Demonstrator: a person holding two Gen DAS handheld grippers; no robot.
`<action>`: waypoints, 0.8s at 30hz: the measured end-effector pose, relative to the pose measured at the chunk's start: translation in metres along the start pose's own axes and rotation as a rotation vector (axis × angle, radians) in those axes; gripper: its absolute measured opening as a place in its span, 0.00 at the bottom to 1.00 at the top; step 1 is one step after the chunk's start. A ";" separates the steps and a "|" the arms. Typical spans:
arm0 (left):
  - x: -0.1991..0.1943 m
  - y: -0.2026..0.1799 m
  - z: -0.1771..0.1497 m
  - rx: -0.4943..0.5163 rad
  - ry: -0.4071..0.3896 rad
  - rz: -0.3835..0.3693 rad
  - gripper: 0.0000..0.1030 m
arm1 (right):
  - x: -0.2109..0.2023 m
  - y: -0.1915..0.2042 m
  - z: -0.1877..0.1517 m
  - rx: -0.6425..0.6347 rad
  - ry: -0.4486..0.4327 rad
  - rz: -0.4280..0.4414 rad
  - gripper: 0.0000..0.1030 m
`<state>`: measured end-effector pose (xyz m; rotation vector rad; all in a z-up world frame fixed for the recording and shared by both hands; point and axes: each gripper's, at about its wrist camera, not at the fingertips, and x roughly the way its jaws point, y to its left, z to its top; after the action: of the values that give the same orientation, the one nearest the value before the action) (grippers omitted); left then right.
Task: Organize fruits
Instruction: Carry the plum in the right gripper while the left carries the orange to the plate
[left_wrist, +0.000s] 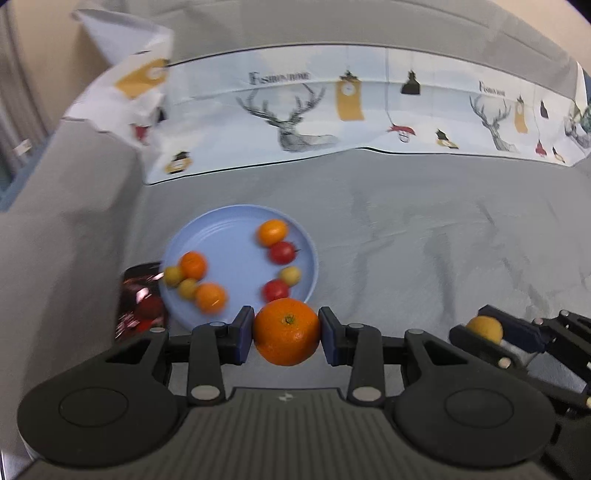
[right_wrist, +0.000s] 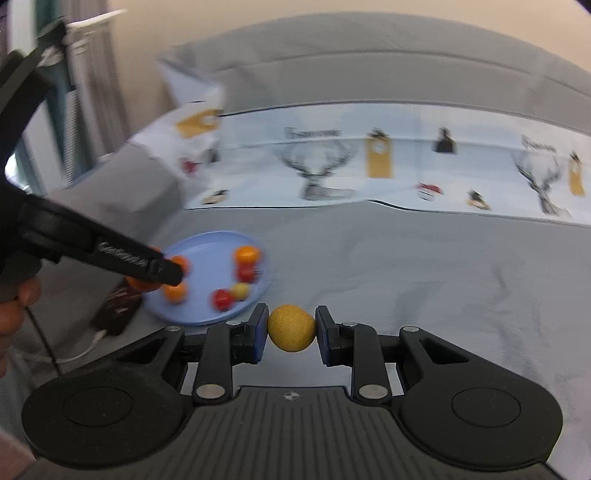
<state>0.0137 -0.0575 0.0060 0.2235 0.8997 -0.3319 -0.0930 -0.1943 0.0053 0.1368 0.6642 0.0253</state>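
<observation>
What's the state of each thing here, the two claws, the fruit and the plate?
Left gripper: shut on the orange.
Right gripper: shut on the yellow fruit.
Blue plate: flat on the grey cloth, holding small orange, red and yellow fruits.

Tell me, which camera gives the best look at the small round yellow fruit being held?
The right wrist view: the small round yellow fruit sits sharp and central there, clamped in the right gripper. The left wrist view shows it only small, near the right edge, partly hidden by that gripper's fingers.
</observation>
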 end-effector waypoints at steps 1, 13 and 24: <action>-0.006 0.005 -0.005 -0.010 -0.005 0.001 0.41 | -0.005 0.011 -0.002 -0.018 0.000 0.017 0.28; -0.055 0.049 -0.054 -0.078 -0.050 0.028 0.41 | -0.036 0.078 -0.012 -0.158 -0.004 0.089 0.28; -0.059 0.059 -0.058 -0.104 -0.059 0.017 0.41 | -0.038 0.088 -0.012 -0.201 0.002 0.093 0.28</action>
<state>-0.0403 0.0271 0.0208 0.1243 0.8538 -0.2739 -0.1286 -0.1085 0.0307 -0.0259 0.6535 0.1815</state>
